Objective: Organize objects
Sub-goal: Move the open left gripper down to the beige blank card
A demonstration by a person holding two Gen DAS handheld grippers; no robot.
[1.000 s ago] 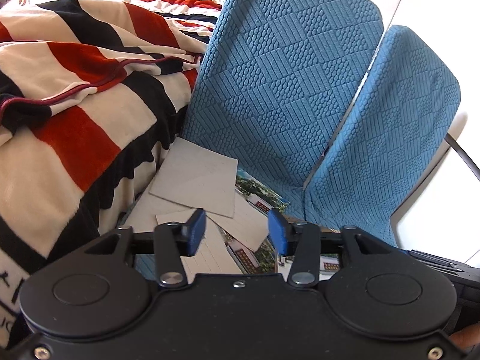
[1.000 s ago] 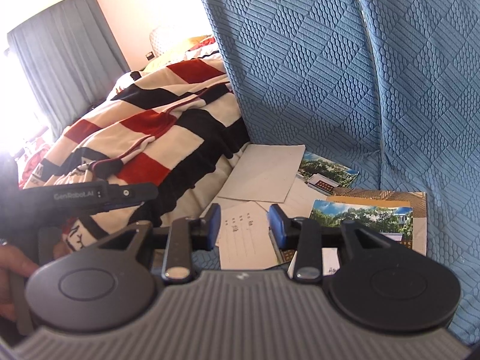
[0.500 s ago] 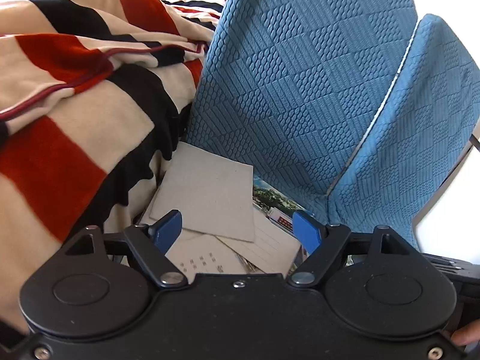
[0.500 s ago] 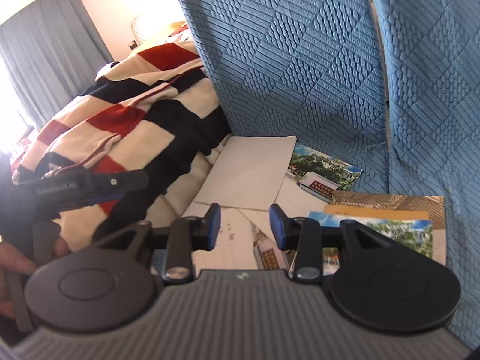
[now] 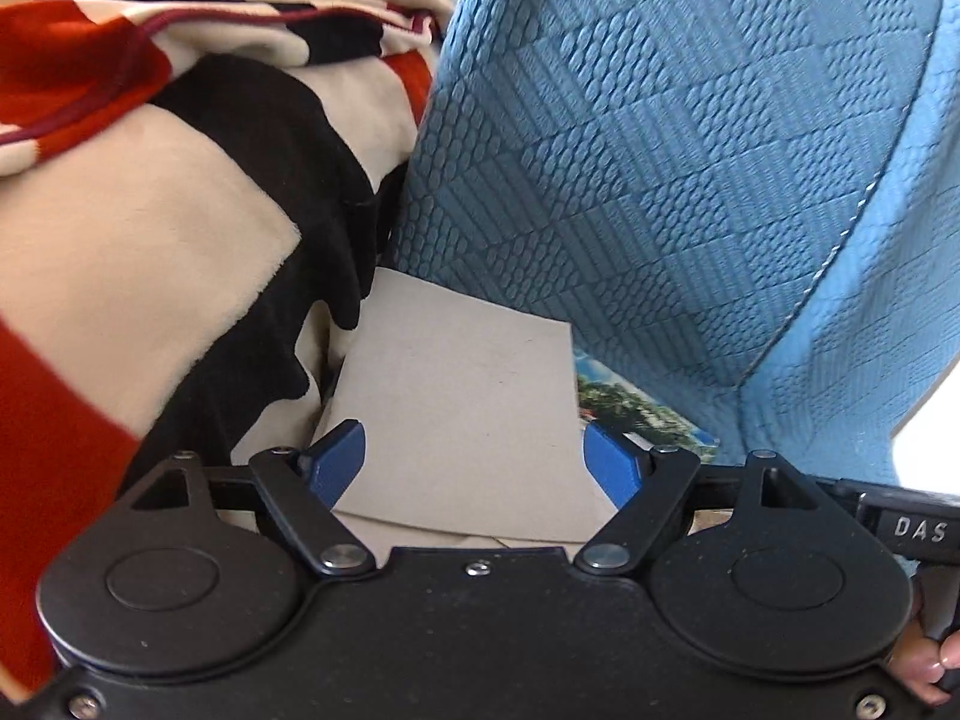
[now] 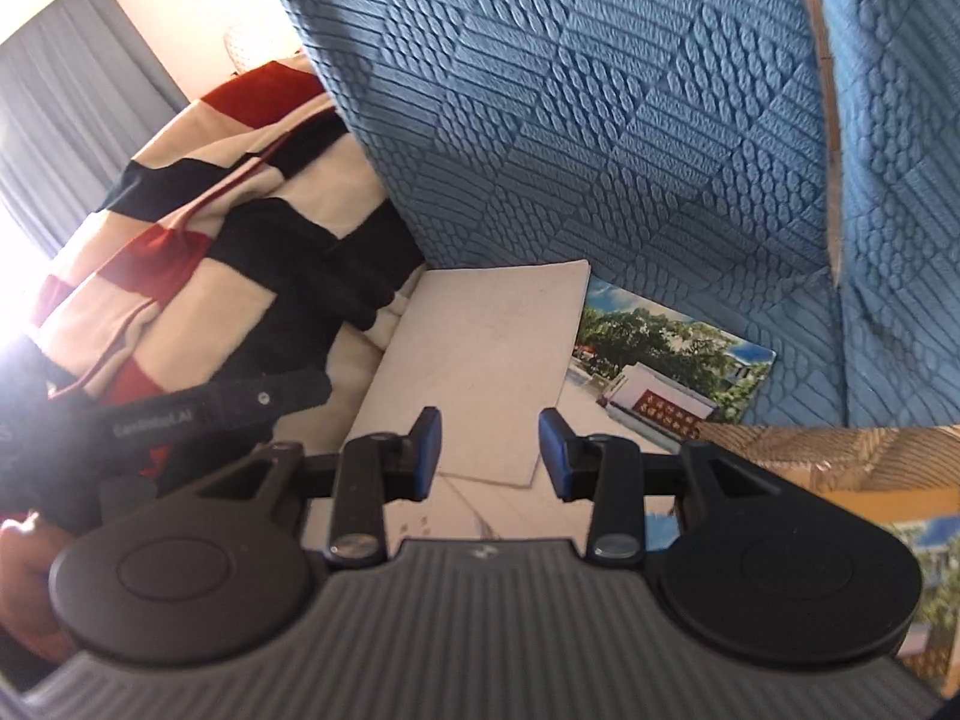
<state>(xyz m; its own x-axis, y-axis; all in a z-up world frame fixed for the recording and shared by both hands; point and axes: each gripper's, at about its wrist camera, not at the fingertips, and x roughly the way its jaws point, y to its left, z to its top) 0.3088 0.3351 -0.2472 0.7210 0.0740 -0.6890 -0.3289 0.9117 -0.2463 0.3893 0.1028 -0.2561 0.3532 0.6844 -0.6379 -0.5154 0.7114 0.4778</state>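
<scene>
Over envelope (image 5: 462, 414), left gripper (image 5: 477, 468) opened wider

A home bedroom: a striped fleece blanket (image 5: 180, 228) fills the frame's left, blue textured-cover cushions (image 5: 660, 150) stand at upper right, and grey curtains (image 6: 66, 120) hang at far left.

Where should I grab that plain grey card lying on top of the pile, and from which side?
Take the grey card by its near edge, coming in low from the front. It lies flat on other papers, and that edge overhangs them slightly; the striped blanket crowds its left side.
</scene>
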